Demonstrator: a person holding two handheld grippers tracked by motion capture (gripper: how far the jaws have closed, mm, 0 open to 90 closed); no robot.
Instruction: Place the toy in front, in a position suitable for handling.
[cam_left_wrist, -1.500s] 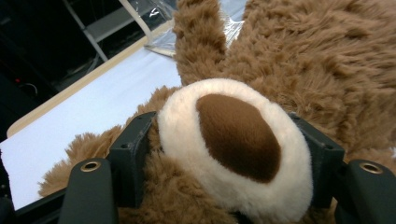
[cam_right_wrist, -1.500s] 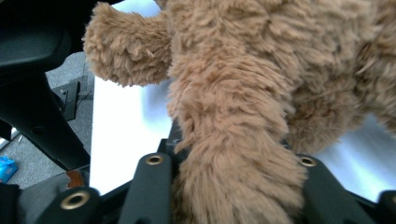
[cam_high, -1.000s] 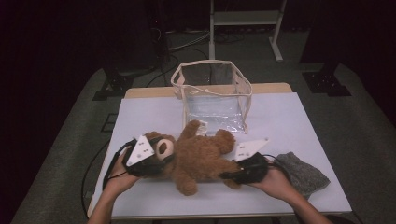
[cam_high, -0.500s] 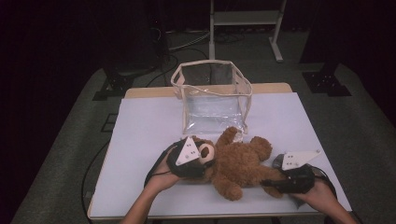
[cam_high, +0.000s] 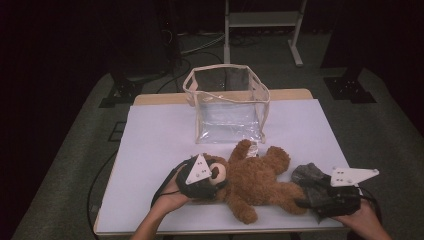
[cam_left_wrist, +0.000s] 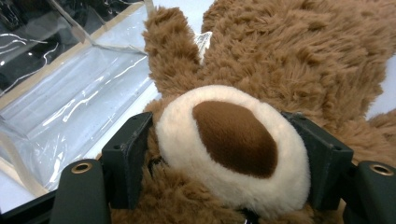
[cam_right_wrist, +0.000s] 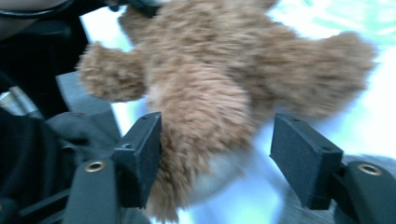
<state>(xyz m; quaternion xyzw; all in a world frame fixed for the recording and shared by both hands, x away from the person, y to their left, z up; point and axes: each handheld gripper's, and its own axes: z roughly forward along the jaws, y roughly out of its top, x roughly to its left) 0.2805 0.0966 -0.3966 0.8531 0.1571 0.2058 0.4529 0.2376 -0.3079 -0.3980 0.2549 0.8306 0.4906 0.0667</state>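
A brown teddy bear (cam_high: 255, 180) lies on its back on the white table cover (cam_high: 160, 135), head to the left. My left gripper (cam_high: 212, 182) has its jaws on either side of the bear's cream muzzle (cam_left_wrist: 229, 154). Both pads touch the plush, though the jaws have just been opening. My right gripper (cam_high: 300, 200) sits at the bear's lower leg (cam_right_wrist: 205, 126). Its jaws have just been opening and now stand wide. The leg lies between them against the left pad, with a gap at the right pad.
A clear plastic bag with cream trim (cam_high: 227, 107) stands open at the back of the table, just beyond the bear's raised arm (cam_left_wrist: 170, 51). A grey cloth (cam_high: 310, 175) lies crumpled by the bear's foot, under the right gripper. The table's front edge is close.
The bear and both grippers have moved right across the table, up to the grey cloth. The right gripper's jaws have spread apart off the leg.
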